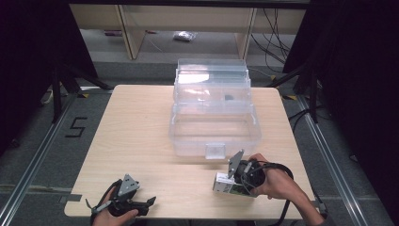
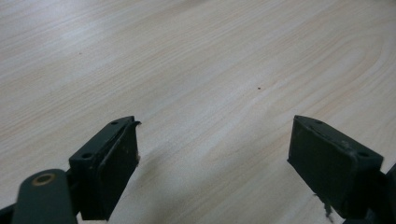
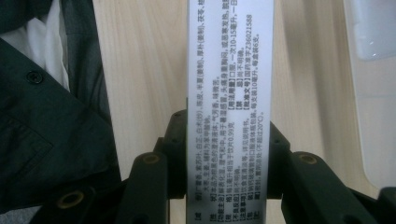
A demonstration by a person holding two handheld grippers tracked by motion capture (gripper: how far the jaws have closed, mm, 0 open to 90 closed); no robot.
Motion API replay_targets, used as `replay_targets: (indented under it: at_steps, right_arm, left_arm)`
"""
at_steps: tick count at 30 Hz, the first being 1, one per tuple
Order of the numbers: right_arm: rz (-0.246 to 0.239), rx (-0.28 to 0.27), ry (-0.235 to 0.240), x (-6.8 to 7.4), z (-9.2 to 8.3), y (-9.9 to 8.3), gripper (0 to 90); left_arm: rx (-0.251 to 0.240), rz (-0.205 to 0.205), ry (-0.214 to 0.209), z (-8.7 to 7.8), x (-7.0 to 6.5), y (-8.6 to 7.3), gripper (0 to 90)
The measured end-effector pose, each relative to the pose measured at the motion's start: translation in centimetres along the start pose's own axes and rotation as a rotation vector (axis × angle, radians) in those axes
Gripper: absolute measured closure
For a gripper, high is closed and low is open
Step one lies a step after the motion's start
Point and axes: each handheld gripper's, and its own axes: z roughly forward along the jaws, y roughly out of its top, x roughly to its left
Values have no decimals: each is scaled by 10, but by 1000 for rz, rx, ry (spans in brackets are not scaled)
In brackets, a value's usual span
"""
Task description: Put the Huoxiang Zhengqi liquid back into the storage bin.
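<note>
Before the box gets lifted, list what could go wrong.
1. The right gripper clamps the white carton near one end only; the long free end could tilt or slip out when raised.
2. The clear bin sits just beyond the carton, so a low swing might knock its front wall.
3. The left gripper rests open on the table, offering no support.

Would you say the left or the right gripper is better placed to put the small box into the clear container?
The right. The right gripper is already shut on the small box, just in front of the clear container. The left gripper sits open over bare table, farther off.
</note>
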Motion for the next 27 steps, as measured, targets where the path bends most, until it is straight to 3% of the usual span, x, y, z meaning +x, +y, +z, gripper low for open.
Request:
replay_targets:
  at_steps: [5,7,8,9,10,11,15,16,18,19,23,27]
  right_arm:
    - [-29,-23,14,-7,-8,5,641]
    - [-12,-20,21,-7,-12,7,641]
    - [-44,-33,22,-12,-16,10,641]
    - [-44,-33,22,-12,-16,10,641]
    - [-13,-28,12,-11,-19,11,641]
    - [-62,-45,12,-15,-20,13,641]
    - [-38,-46,6,-20,-30,18,642]
    - [-59,-54,11,-23,-35,21,642]
    - [-42,-53,9,-24,-38,22,642]
    - [-74,-64,5,-29,-41,26,642]
    - [-60,-56,4,-31,-47,30,642]
    - [-83,-53,-5,-36,-55,37,642]
  left_arm:
    - [-4,3,-3,-1,0,1,154]
    - [-6,4,2,-1,1,1,154]
    - [-8,0,2,-1,1,1,154]
    - [-8,0,2,-1,1,1,154]
    - [-6,2,0,-1,0,1,154]
    - [-4,3,-2,-1,0,1,154]
    - [-6,-1,-3,0,0,1,154]
    - [-7,0,-3,0,0,1,154]
    - [-5,-1,-1,0,0,0,154]
    - [-5,-3,0,-1,0,1,154]
    - [3,5,-8,-2,1,0,154]
    - [-9,-4,-1,0,0,1,154]
